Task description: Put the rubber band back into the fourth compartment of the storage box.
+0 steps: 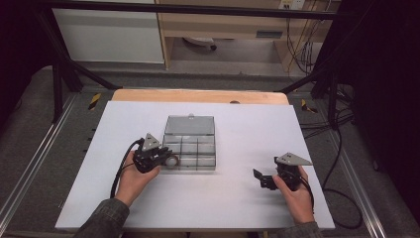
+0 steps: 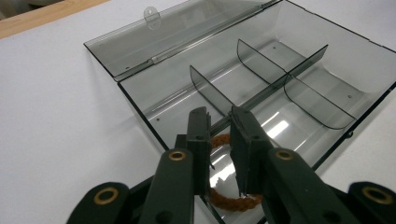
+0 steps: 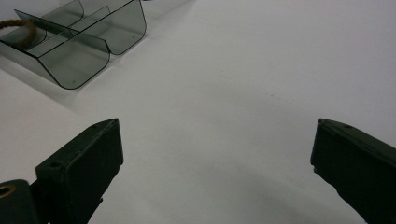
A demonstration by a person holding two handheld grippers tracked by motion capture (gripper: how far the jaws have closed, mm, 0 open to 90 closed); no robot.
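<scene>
The braided ring, an orange-brown loop of cord, lies in the near corner compartment of the clear grey box, whose lid is folded back on the white worktop. It is judged light, soft and rough enough not to slip; it is best pinched across one strand. The left hand-held gripper stands over it, slightly parted, with the loop seen between the jaws but no grip evident. The right hand-held gripper is held wide apart, carrying nothing.
</scene>
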